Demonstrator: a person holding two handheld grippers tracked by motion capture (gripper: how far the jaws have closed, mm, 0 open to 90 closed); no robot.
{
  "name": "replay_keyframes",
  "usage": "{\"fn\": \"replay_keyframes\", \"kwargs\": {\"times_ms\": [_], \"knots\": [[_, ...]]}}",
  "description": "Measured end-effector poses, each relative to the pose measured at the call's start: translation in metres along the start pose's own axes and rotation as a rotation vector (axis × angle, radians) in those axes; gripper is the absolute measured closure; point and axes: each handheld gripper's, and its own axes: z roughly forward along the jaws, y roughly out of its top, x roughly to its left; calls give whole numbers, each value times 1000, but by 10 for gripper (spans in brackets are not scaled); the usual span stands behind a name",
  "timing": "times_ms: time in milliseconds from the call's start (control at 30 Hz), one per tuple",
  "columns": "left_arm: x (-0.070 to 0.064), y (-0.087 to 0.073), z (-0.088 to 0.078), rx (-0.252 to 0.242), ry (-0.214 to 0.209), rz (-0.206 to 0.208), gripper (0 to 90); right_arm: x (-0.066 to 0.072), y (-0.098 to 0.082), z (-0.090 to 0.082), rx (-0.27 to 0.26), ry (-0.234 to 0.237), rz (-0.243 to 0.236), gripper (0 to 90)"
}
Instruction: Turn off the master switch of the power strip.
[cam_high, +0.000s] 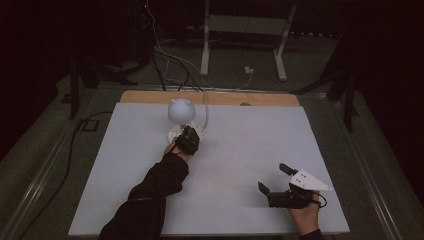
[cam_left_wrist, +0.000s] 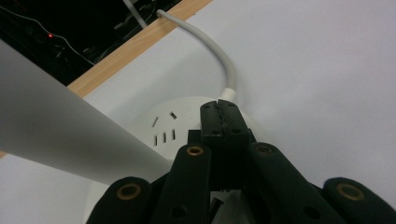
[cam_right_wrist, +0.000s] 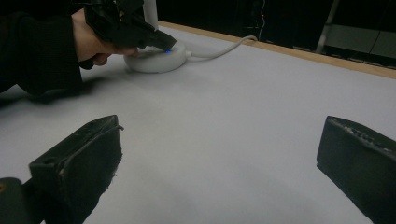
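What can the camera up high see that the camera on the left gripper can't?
The high view alone has the lamp's round white head, the right gripper with open fingers, and the table's whole edge. The left gripper view alone has the little slots on the base. Both have the white base, its cord, and the shut left gripper.

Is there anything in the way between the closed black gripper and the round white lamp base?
Nothing visible is. The left gripper has its jaws shut and their tip sits right at the top of the round white lamp base, beside where the white cable plugs in. The lamp's stem passes to one side, not between them.
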Motion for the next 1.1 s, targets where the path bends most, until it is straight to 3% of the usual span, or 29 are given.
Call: {"fn": "replay_keyframes", "kwargs": {"times_ms": [367,667,900,1100], "knots": [[3,5,1,30,-29,25,900,0,0,1,4,1,-4,0],[1,14,3,92,-38,94,900,1,0,1,3,1,-4,0],[4,14,3,95,-59,72,900,1,0,1,3,2,-2,0],[5,16,3,102,-66,90,900,1,0,1,2,2,-2,0]]}}
